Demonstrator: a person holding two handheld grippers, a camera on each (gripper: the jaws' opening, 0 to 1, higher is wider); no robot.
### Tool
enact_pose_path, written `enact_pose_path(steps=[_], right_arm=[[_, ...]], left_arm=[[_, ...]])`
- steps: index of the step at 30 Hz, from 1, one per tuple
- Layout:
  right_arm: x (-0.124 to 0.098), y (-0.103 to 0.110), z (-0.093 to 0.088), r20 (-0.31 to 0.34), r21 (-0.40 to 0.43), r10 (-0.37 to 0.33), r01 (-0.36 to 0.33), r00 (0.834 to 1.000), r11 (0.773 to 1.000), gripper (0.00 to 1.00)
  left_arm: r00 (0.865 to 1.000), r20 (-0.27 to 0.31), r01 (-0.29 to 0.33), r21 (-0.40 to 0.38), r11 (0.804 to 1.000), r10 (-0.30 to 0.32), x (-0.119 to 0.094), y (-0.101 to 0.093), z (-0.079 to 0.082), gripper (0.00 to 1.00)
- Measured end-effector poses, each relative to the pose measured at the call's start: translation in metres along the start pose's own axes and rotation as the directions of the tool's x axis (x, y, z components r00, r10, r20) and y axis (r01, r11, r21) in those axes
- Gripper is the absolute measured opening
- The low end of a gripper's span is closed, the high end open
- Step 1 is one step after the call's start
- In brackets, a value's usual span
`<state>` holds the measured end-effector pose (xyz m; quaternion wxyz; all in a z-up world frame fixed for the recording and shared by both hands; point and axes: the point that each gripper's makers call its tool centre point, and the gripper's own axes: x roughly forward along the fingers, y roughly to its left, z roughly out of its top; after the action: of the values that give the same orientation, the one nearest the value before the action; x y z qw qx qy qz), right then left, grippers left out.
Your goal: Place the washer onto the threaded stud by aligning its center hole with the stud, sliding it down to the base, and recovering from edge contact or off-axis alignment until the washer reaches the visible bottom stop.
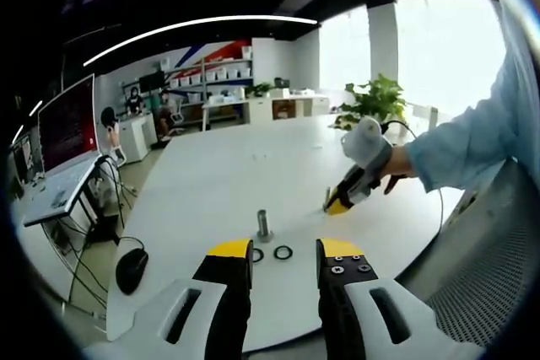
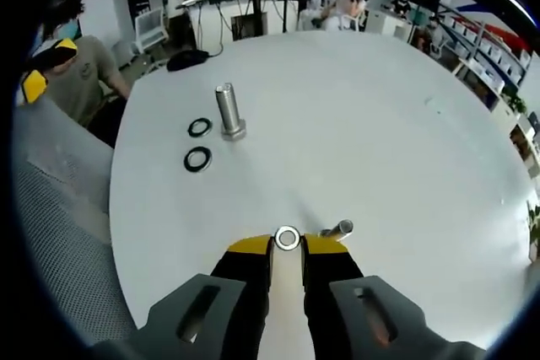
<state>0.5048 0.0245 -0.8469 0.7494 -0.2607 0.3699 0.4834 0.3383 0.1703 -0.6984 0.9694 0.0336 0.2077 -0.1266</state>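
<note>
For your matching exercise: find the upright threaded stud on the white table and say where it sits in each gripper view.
Left gripper view: the upright stud stands low in the middle, just above the left claw.
Right gripper view: it stands upper left of centre, far beyond the right claw.
Shared landmark: the two black washers lying beside its base.

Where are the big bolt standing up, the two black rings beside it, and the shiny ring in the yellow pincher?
upright stud [image 2: 229, 112]: right gripper view, mid-shaft.
two black washers [image 2: 197, 158]: right gripper view, the nearer one's rim.
silver washer [image 2: 287, 238]: right gripper view, its rim, at the right gripper's [image 2: 287, 246] tips.
</note>
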Motion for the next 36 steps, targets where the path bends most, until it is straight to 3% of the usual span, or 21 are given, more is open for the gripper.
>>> enact_pose_path(steps=[23,36], right_arm=[[-0.031,-0.018,0.022,0.087,-0.012,-0.082,0.083,0.993,0.996,0.15],[-0.030,-0.034,0.019,0.079,-0.009,-0.133,0.134,0.988,0.991,0.15]], left_arm=[[1.000,0.010,-0.002,0.001,1.000,0.002,-0.001,0.001,0.002,0.28],[1.000,0.009,-0.003,0.002,1.000,0.003,0.000,0.001,0.002,0.28]])
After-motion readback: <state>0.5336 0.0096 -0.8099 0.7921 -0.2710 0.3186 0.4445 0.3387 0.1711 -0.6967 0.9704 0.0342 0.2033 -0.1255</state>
